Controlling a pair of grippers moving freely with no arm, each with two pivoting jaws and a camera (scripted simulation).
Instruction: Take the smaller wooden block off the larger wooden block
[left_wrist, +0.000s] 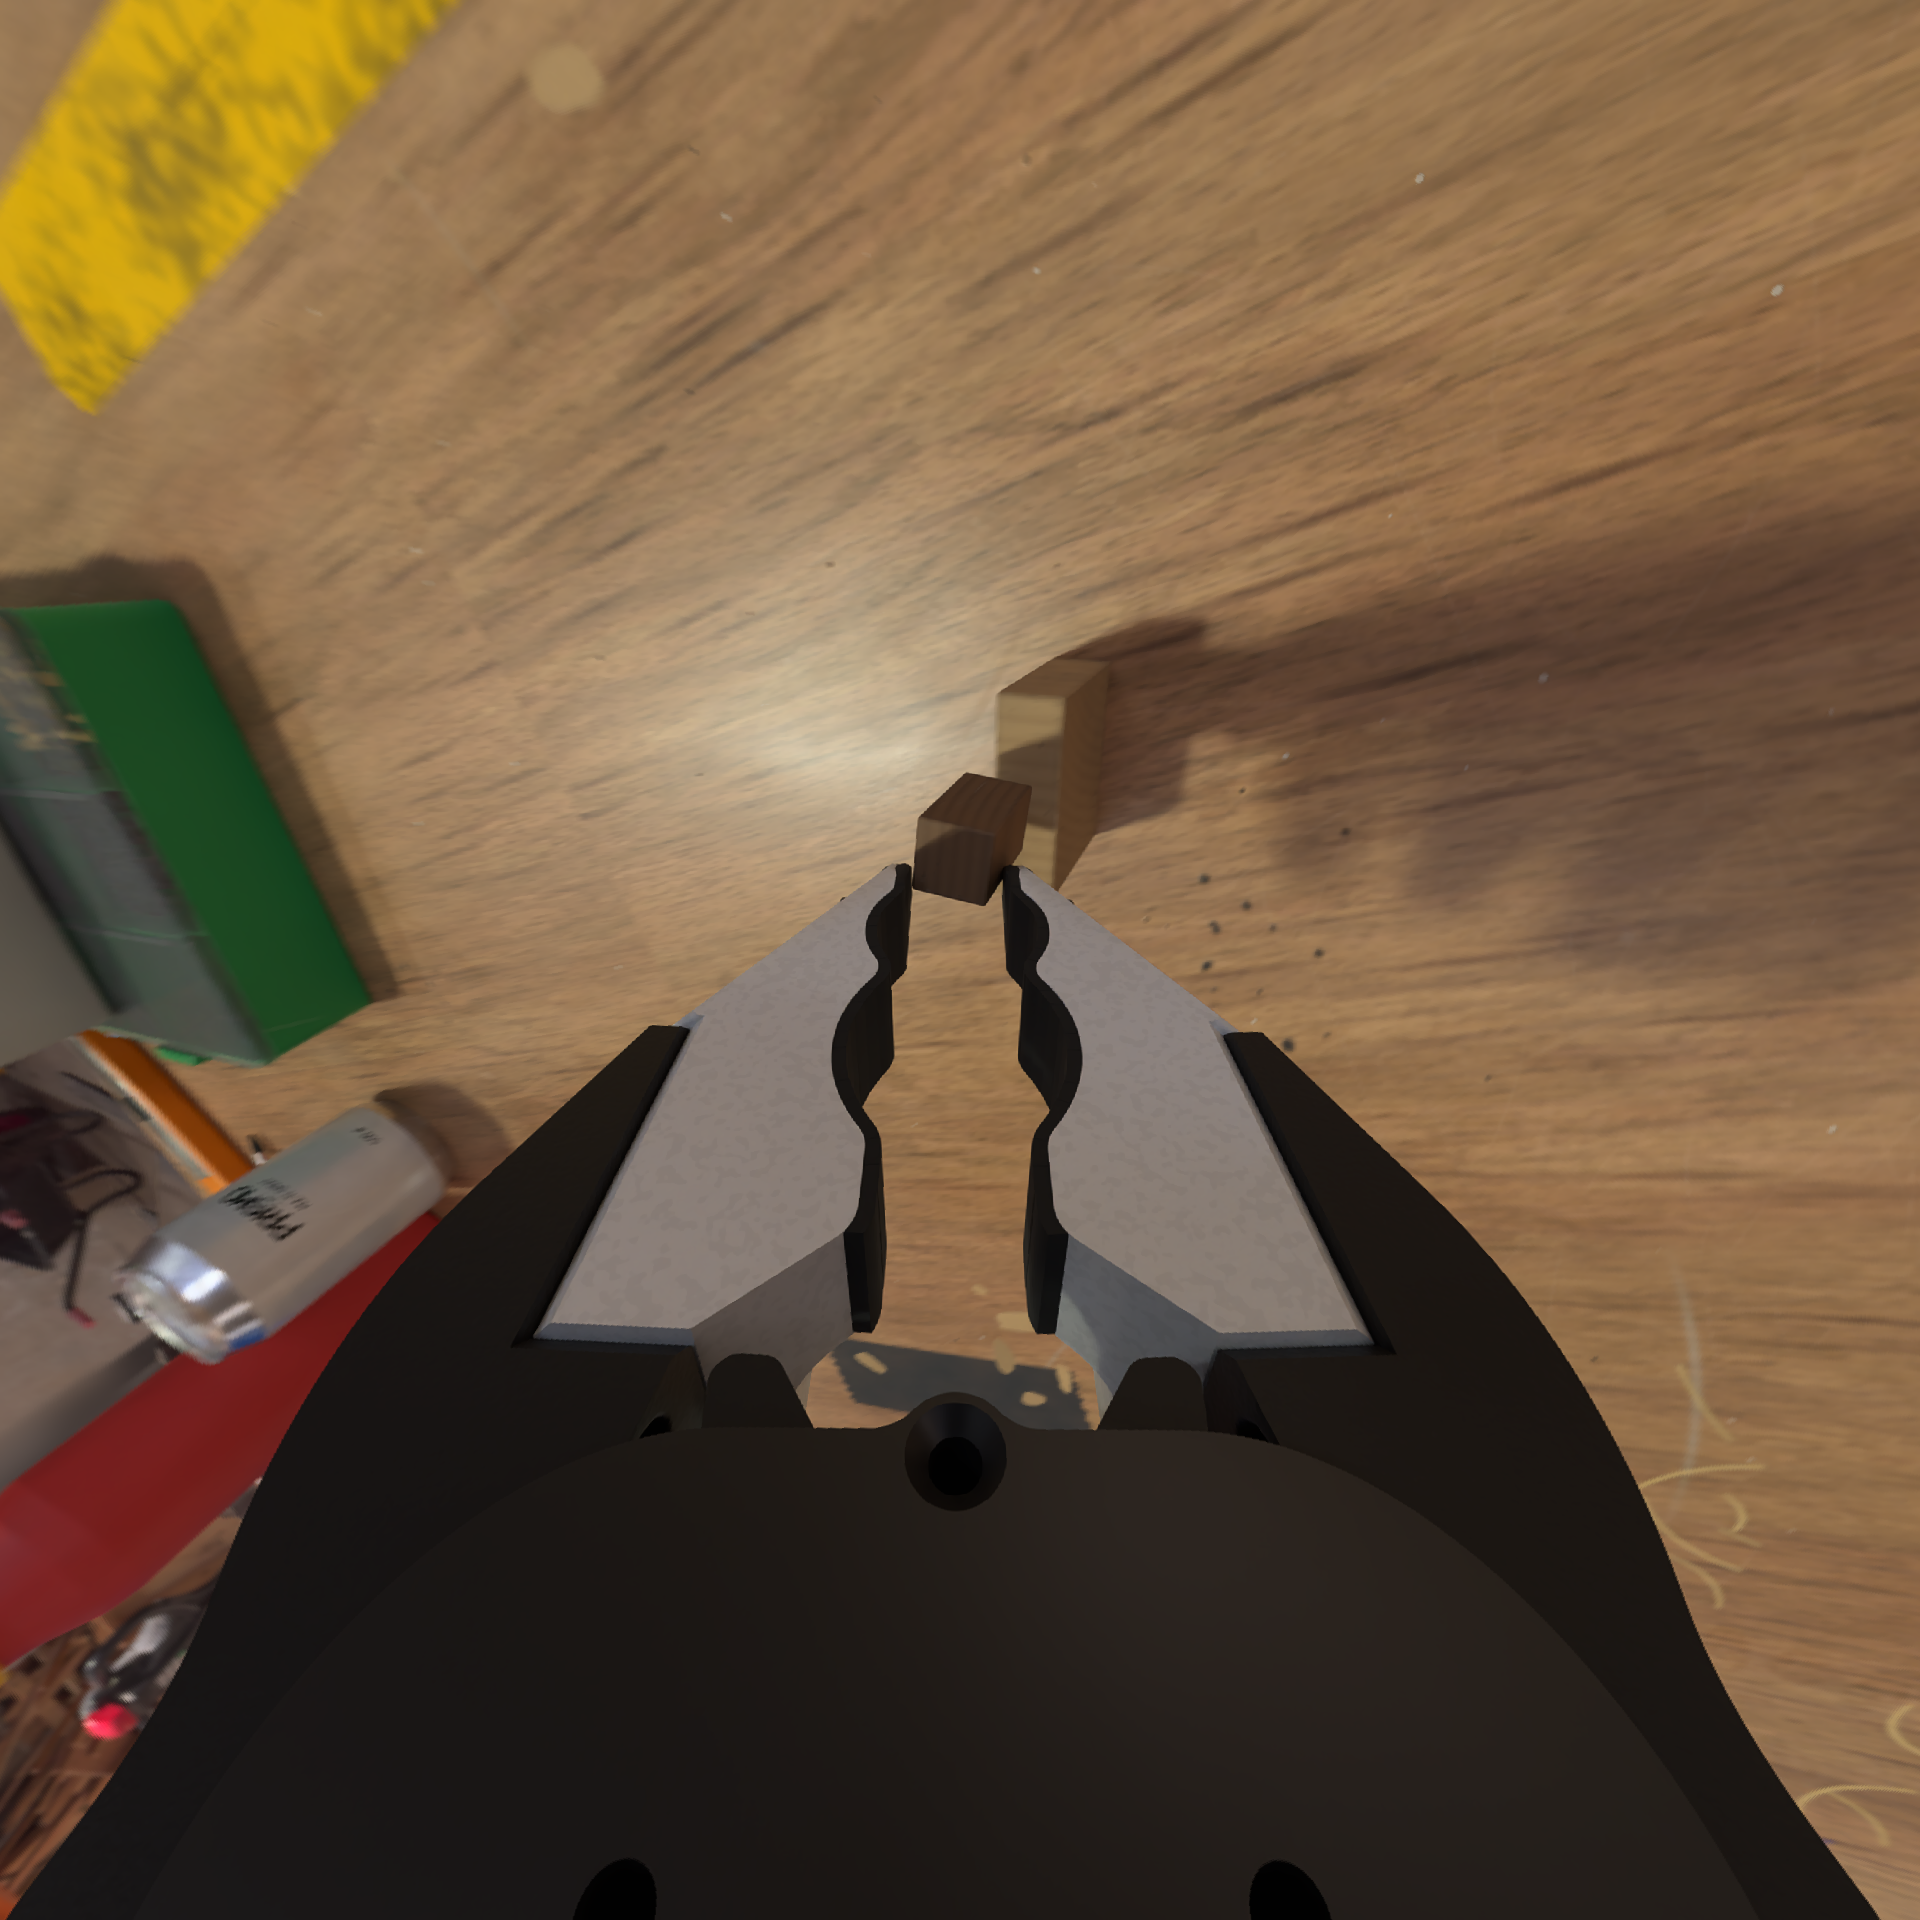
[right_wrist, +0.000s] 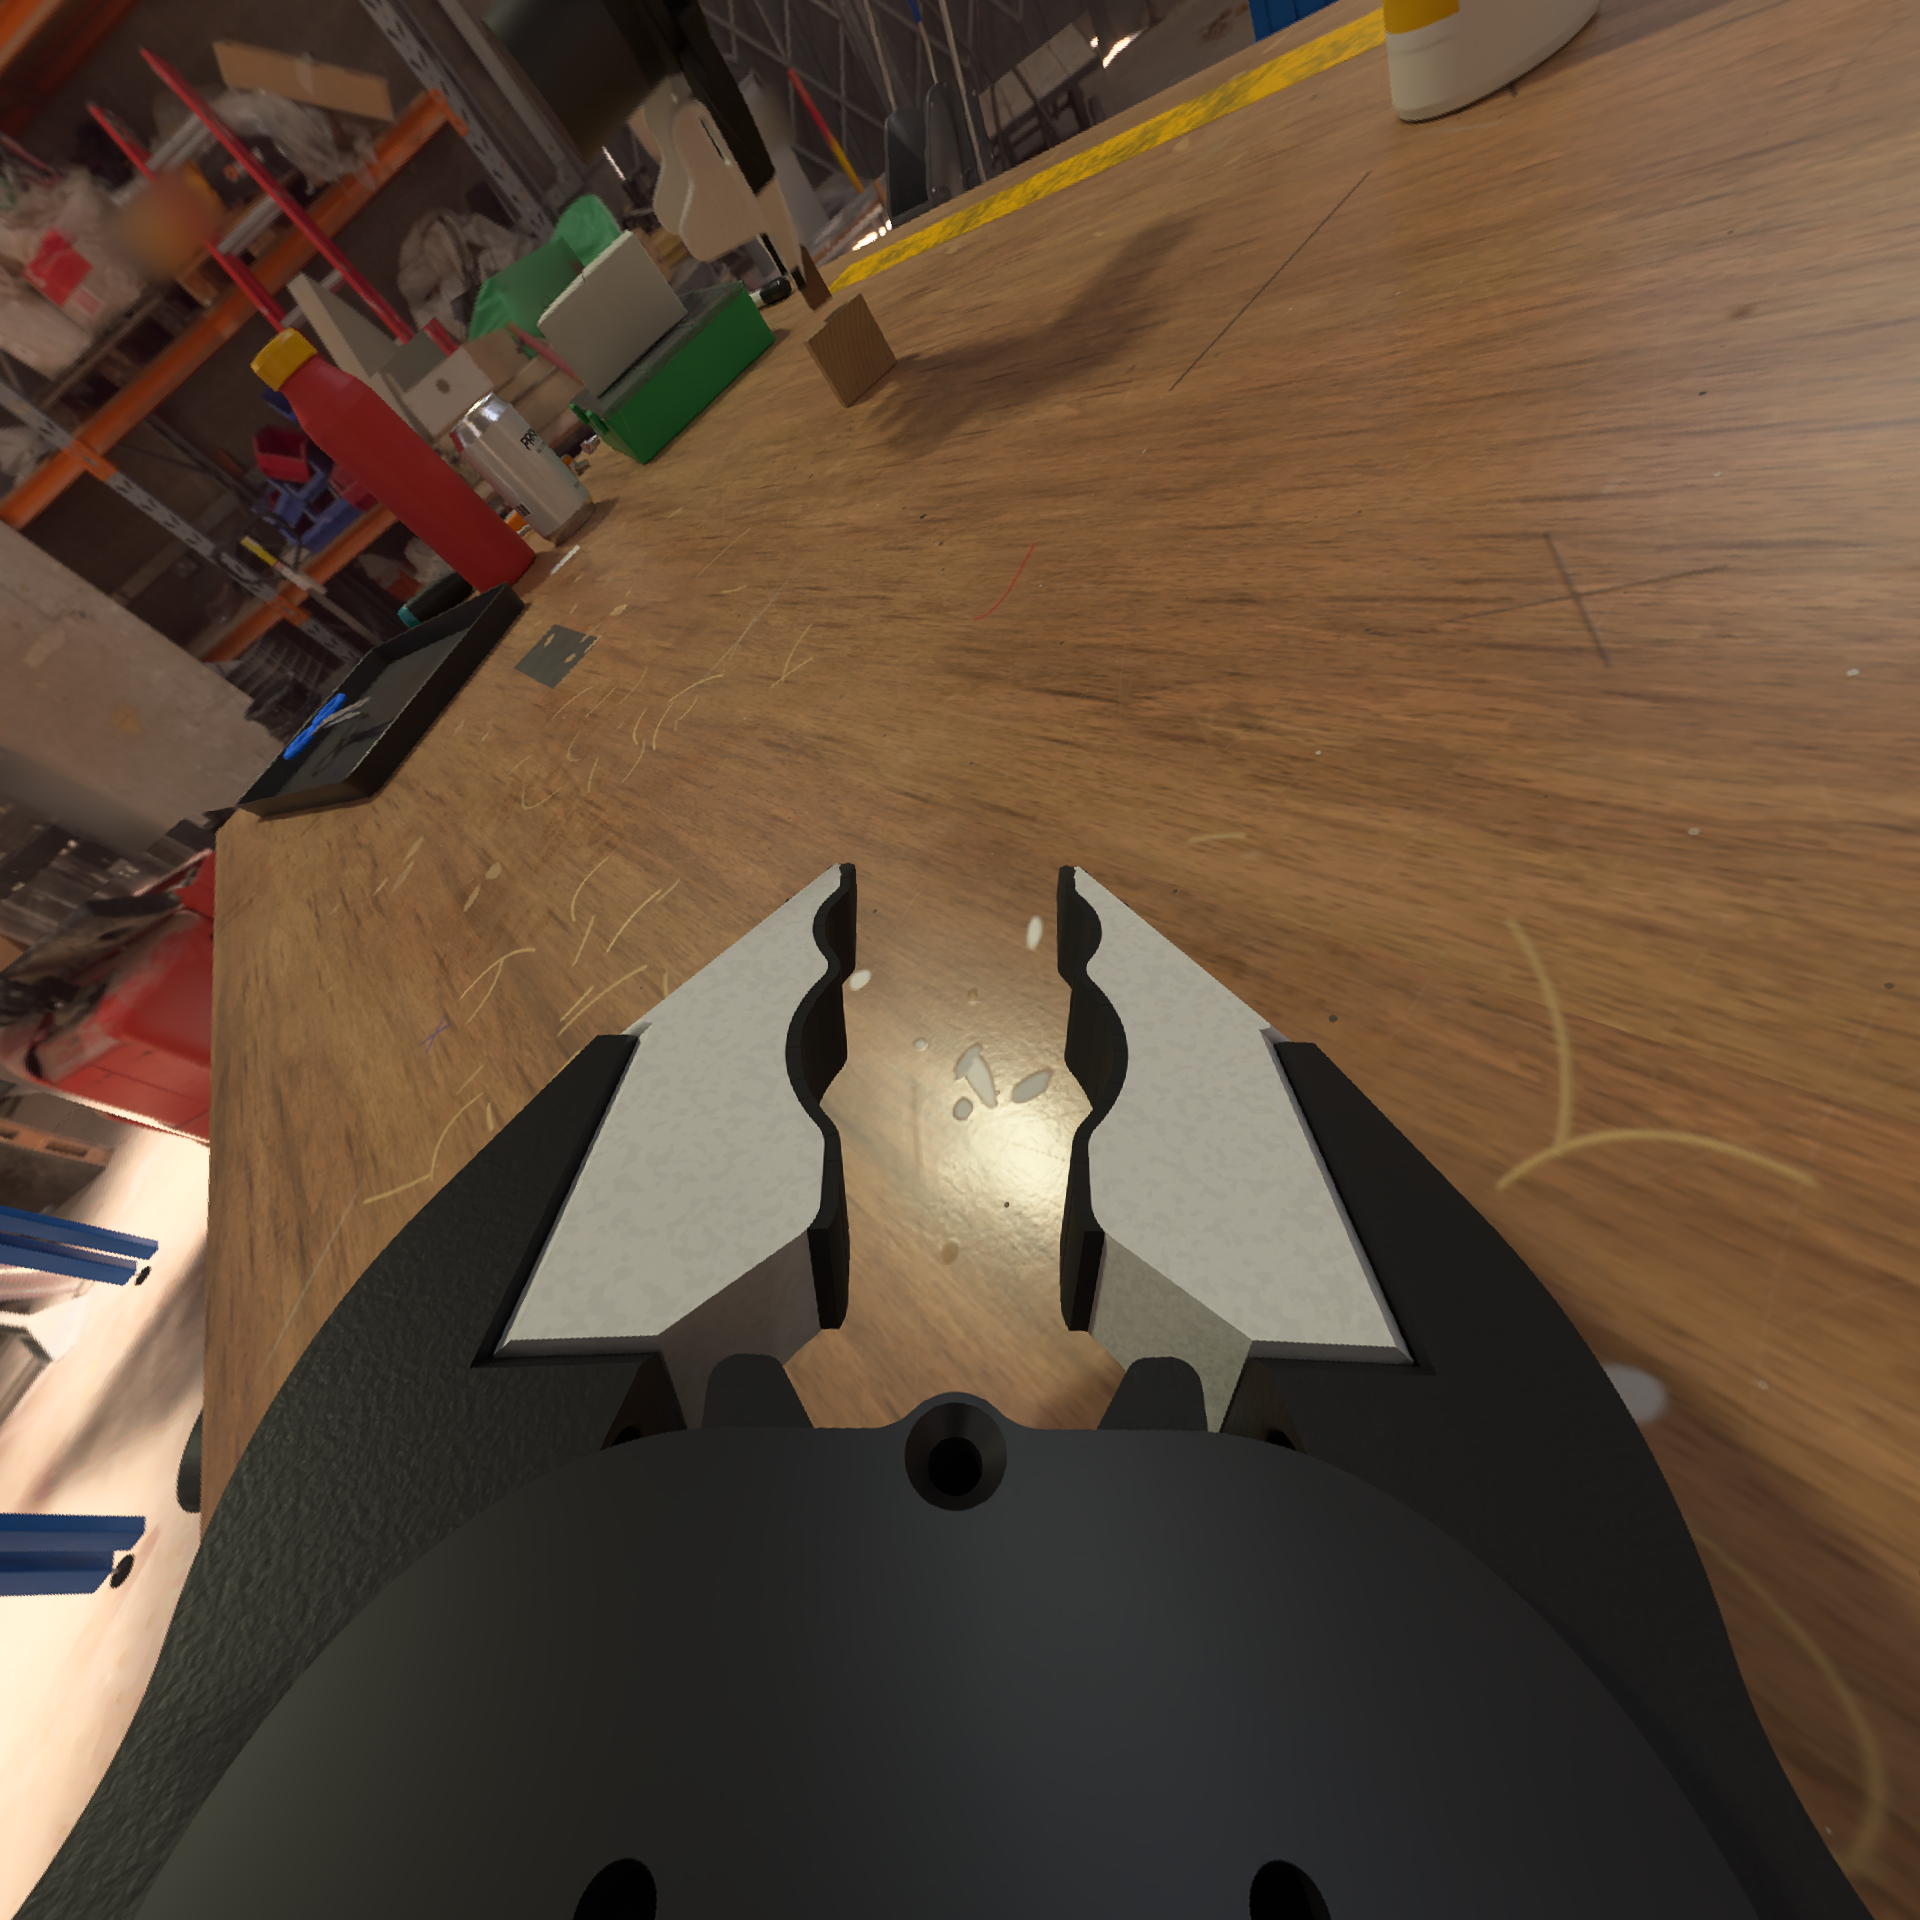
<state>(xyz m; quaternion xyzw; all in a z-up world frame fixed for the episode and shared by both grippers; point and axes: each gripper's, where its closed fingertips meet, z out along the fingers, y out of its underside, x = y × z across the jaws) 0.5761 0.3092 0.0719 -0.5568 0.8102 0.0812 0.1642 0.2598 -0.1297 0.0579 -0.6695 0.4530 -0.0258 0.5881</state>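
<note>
My left gripper (left_wrist: 956, 883) is shut on the smaller wooden block (left_wrist: 971, 840), a dark brown cube pinched at the fingertips. The larger, lighter wooden block (left_wrist: 1049, 758) stands on the wooden table just beyond and below it. In the right wrist view the left gripper (right_wrist: 800, 272) holds the small block (right_wrist: 814, 283) a little above and clear of the larger block (right_wrist: 852, 348). My right gripper (right_wrist: 956, 883) is open and empty, low over bare table far from both blocks.
A green box (left_wrist: 197, 821), a silver can (left_wrist: 301, 1226) and a red bottle (right_wrist: 405, 457) line the table's left edge. A black tray (right_wrist: 384, 707) sits nearer that edge. A yellow stripe (left_wrist: 177, 177) and a white bottle (right_wrist: 1475, 52) lie far off.
</note>
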